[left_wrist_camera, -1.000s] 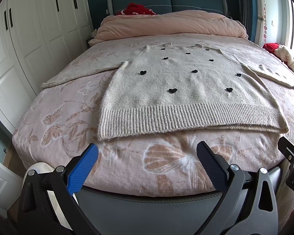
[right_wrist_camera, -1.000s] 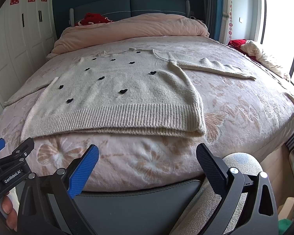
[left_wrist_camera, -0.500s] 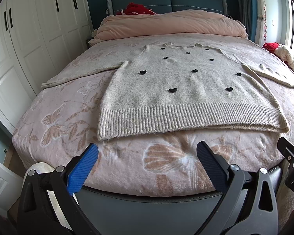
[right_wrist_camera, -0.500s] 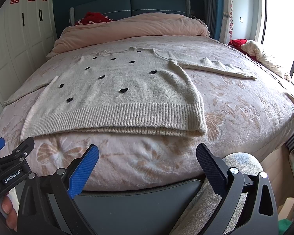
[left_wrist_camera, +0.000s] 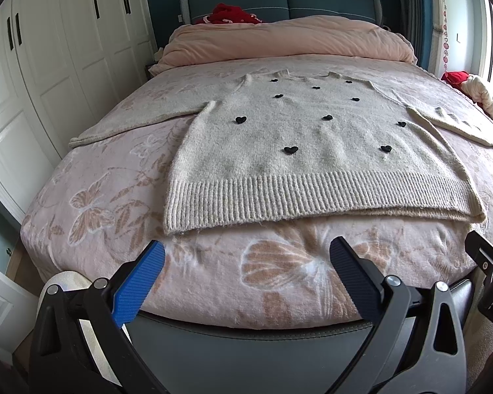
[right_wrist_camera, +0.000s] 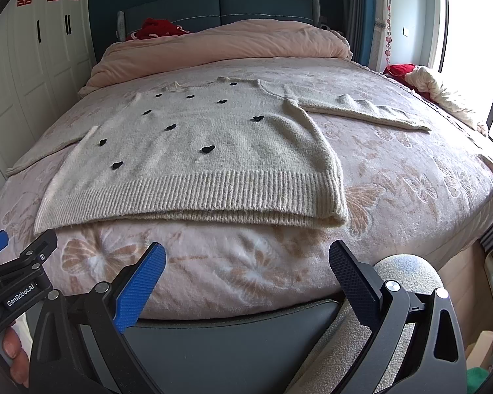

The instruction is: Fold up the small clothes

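We see both hand-held grippers, left and right, spread wide and empty; the sweater looks soft, floppy, best pinched at its ribbed hem corners.

Cream sweater, black hearts; pink butterfly-print blanket.

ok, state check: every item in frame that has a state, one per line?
sweater: flat, face up on the bed, unfolded, both sleeves spread out
left gripper: open, empty, short of the hem
right gripper: open, empty, short of the hem
duvet: bunched at the headboard
wardrobe doors: closed
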`<state>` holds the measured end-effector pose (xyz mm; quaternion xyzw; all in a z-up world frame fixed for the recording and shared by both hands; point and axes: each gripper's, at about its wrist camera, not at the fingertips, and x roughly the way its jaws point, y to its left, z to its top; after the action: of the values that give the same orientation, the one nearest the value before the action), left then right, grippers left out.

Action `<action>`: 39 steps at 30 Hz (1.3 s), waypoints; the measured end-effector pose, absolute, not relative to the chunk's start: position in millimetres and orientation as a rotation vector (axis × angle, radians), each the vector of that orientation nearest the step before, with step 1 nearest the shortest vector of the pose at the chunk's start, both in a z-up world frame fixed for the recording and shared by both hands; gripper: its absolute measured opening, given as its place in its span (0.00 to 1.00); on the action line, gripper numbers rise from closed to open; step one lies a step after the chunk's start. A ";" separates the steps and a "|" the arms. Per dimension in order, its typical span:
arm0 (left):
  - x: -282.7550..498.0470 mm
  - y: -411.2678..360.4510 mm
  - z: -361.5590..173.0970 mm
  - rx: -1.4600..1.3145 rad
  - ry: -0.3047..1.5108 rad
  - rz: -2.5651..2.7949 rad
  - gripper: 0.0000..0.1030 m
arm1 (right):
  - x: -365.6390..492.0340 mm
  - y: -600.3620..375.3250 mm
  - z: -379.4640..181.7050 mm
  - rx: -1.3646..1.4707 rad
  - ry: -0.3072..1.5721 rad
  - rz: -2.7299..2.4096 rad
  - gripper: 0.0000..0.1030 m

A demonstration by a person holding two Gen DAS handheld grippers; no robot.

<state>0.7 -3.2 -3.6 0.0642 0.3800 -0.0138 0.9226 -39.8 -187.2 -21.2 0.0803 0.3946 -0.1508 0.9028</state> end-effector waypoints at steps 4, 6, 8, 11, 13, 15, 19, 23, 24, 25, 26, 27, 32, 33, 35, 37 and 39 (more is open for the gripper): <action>0.7 -3.4 -4.5 0.133 0.781 -0.029 0.95 | -39.9 -186.9 -22.2 0.166 0.817 -0.311 0.95; 0.7 -3.4 -4.9 0.133 0.781 -0.028 0.95 | -39.9 -186.9 -22.1 0.166 0.817 -0.311 0.95; 0.6 -3.4 -4.9 0.134 0.782 -0.029 0.95 | -39.7 -186.9 -22.0 0.166 0.817 -0.312 0.95; 0.3 -3.6 -5.1 0.134 0.782 -0.028 0.95 | -39.8 -186.8 -22.0 0.166 0.817 -0.312 0.95; 0.4 -3.5 -5.1 0.133 0.783 -0.030 0.95 | -39.6 -186.8 -22.0 0.166 0.817 -0.311 0.95; -0.9 -4.1 -6.1 0.130 0.786 -0.030 0.95 | -39.4 -186.7 -21.7 0.166 0.820 -0.309 0.95; 2.2 0.8 -8.4 0.077 0.824 -0.063 0.95 | -38.6 -190.2 -26.4 0.203 0.817 -0.285 0.95; 11.6 8.6 -5.3 0.012 0.843 -0.095 0.95 | -28.0 -228.7 -19.8 0.313 0.775 -0.279 0.95; 15.9 10.5 -3.7 0.003 0.846 -0.097 0.95 | -20.8 -250.6 -17.8 0.331 0.762 -0.293 0.95; 20.7 12.0 -2.4 -0.006 0.850 -0.096 0.95 | -14.1 -267.7 -16.7 0.334 0.759 -0.316 0.95; 27.0 14.2 -1.1 -0.021 0.857 -0.093 0.95 | -5.5 -290.8 -16.2 0.337 0.758 -0.353 0.95; 32.6 15.5 0.2 -0.034 0.862 -0.090 0.95 | 1.6 -309.4 -14.9 0.346 0.757 -0.379 0.95; 65.5 18.8 2.9 -0.100 0.887 -0.049 0.95 | 42.1 -454.9 -15.3 0.495 0.701 -0.613 0.95; 71.2 17.8 2.7 -0.102 0.892 -0.045 0.95 | 49.3 -479.1 -17.6 0.524 0.695 -0.657 0.95; 83.0 13.2 1.2 -0.090 0.902 -0.029 0.95 | 68.8 -529.3 -21.8 0.575 0.685 -0.739 0.95; 93.1 5.3 -0.8 -0.066 0.911 -0.015 0.95 | 88.4 -570.5 -29.3 0.617 0.675 -0.778 0.95; 100.8 -1.2 -2.8 -0.055 0.924 -0.018 0.95 | 101.4 -601.9 -41.8 0.691 0.679 -0.801 0.95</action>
<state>100.8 -1.2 -2.8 -0.0264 0.4456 -0.0085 0.8948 101.4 -601.9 -41.8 0.3232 0.3177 -0.3748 0.8088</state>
